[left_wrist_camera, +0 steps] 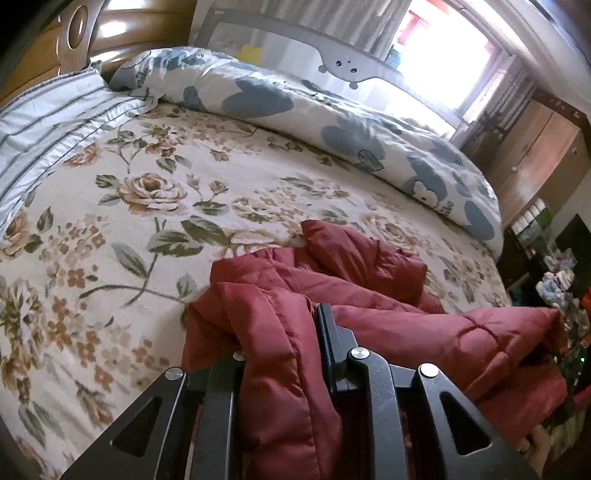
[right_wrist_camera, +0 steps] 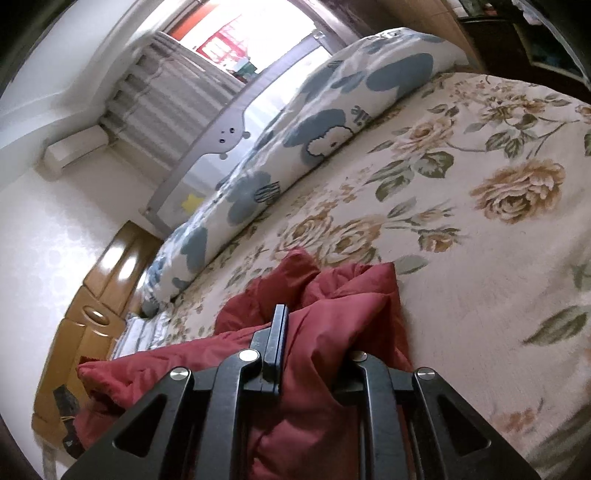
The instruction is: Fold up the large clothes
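On my left side, the fingers are closed down on a thick fold of the red padded jacket (left_wrist_camera: pixel 369 295). I can see one dark fingertip (left_wrist_camera: pixel 325 325) pressed against the quilted cloth, while the other is buried under the fabric that bulges up between the two. The left gripper (left_wrist_camera: pixel 284 332) therefore has a firm pinch on the garment, with only the width of the bunched cloth between its jaws.

On my right side the picture is much the same. One fingertip (right_wrist_camera: pixel 279 325) stands upright against the jacket (right_wrist_camera: pixel 332 317), and the other is hidden beneath the red material draped over it. The right gripper (right_wrist_camera: pixel 314 332) is clamped on a fold of the same garment.

Beyond the fingers, the jacket lies crumpled on the near part of the bed, its puffy sections heaped on the floral bedspread (left_wrist_camera: pixel 166 192). In the left view one part stretches off toward the right edge of the bed.

Farther out, a rolled blue-and-white duvet (left_wrist_camera: pixel 295 110) runs along the far side of the mattress, just beside a grey bed rail (left_wrist_camera: pixel 343 62). A striped pillow (left_wrist_camera: pixel 44 122) sits near the wooden headboard (left_wrist_camera: pixel 122 33), and a bright window (left_wrist_camera: pixel 443 55) glows behind the rail.
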{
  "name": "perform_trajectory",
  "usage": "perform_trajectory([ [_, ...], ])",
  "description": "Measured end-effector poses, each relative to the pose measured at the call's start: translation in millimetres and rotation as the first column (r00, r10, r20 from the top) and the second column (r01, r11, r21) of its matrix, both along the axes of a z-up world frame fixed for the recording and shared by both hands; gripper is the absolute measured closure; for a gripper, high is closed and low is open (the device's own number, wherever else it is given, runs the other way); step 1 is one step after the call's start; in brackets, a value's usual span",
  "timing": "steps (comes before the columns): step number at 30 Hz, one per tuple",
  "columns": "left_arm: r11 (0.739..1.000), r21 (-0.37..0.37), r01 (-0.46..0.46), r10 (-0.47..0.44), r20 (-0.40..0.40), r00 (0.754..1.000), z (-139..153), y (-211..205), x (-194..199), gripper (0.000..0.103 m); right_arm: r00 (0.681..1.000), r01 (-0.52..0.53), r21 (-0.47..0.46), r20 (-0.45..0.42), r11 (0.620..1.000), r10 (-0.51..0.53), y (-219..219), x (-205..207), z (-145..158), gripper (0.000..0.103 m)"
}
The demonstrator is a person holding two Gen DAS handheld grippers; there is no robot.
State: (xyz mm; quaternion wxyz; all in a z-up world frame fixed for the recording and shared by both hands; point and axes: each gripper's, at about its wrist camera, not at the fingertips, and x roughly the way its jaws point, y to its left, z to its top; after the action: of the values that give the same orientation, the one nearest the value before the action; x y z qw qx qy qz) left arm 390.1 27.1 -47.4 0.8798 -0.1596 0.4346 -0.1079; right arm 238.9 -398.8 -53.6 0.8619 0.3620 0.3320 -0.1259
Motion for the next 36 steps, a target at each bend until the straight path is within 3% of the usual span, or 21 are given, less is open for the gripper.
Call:
perform_trajectory([
  [7,0.998,0.056,-0.005,0.008,-0.055,0.998,-34,-20,53,0.082,0.997,0.032,-0.033,-0.063,0.999,-0.034,-11,32,-34,0.087],
  [16,0.999,0.030,-0.038,0.042,-0.141,0.989,-92,-30,114,0.078,0.993,0.059,-0.043,-0.097,0.997,-0.062,-25,58,-76,0.084],
  [22,0.999,0.023,-0.045,0.048,-0.159,0.986,-98,-35,125,0.078,0.990,0.091,-0.037,-0.106,0.995,-0.094,-33,67,-97,0.082],
  [24,0.999,0.022,-0.040,0.042,-0.142,0.989,-87,-31,116,0.073,0.989,0.095,-0.043,-0.107,0.995,-0.099,-33,68,-99,0.082],
  [25,0.999,0.015,-0.040,0.041,-0.129,0.991,-80,-28,110,0.066,0.989,0.093,-0.048,-0.108,0.994,-0.098,-33,69,-100,0.082],
  [27,0.998,0.006,-0.064,0.064,-0.098,0.993,-65,-15,91,0.044,0.990,0.089,-0.058,-0.108,0.994,-0.095,-31,70,-100,0.082],
  [28,0.996,0.011,-0.091,0.092,-0.074,0.993,-57,-8,80,0.022,0.989,0.092,-0.062,-0.109,0.994,-0.098,-31,70,-100,0.082],
  [29,0.992,0.012,-0.122,0.123,-0.032,0.992,-45,1,63,0.014,0.989,0.094,-0.062,-0.110,0.994,-0.101,-31,71,-100,0.081],
  [33,0.997,-0.013,-0.070,0.070,0.037,0.997,-26,0,15,0.015,0.988,0.094,-0.065,-0.115,0.993,-0.101,-30,73,-100,0.079],
  [36,0.997,0.054,0.049,-0.051,0.036,0.998,-30,-32,-9,0.015,0.987,0.091,-0.077,-0.125,0.993,-0.100,-29,75,-98,0.078],
])
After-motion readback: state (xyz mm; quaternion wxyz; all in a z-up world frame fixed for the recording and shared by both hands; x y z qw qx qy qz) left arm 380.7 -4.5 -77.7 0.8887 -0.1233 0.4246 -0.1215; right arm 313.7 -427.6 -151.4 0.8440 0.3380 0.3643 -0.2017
